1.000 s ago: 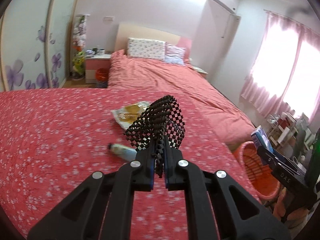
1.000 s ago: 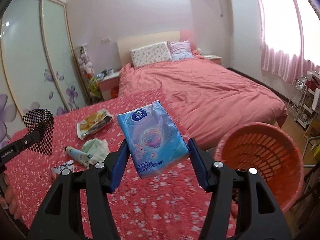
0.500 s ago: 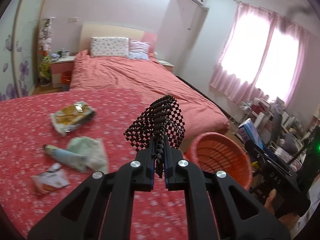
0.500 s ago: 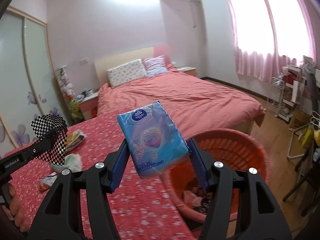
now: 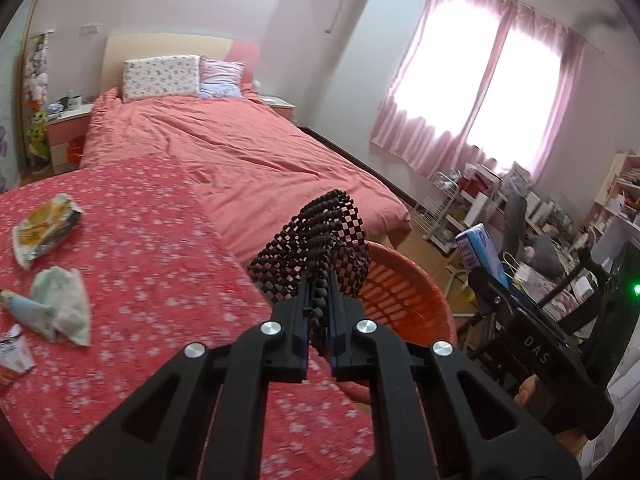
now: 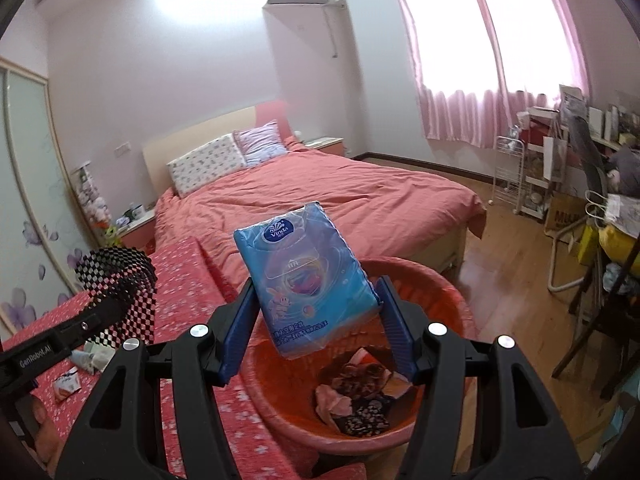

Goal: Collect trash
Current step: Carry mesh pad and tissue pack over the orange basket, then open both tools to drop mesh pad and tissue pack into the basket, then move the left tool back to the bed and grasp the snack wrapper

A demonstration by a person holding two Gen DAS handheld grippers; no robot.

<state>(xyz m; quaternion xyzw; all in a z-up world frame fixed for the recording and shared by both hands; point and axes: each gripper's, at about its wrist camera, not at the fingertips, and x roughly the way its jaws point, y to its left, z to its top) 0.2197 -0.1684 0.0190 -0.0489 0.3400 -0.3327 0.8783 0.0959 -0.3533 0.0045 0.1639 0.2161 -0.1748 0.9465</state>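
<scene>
Left to right, on the red floral bedspread: a yellow snack wrapper, a crumpled pale green tissue against a small tube, and a torn white wrapper at the frame edge. All are lying loose, well behind and to the left of both tools.

Left gripper: jaws are pressing together on a black-and-white checkered mesh piece, which is sticking up past the tips. It is hanging over the bedspread edge, just short of the orange basket, with the rim ahead and to its right.

Right gripper: jaws are spread partway and pinching a blue Vinda tissue pack across its short sides. The long axis is running away from the camera, tilted up. It is hanging directly above the basket, where pink and dark patterned scraps are already lying.

Key relation: the basket lies straight below the right jaws but ahead-right of the left, so the right hand is nearer. I reckon the pack is ready to drop; the mesh needs more travel right, or it risks landing on the bed.
</scene>
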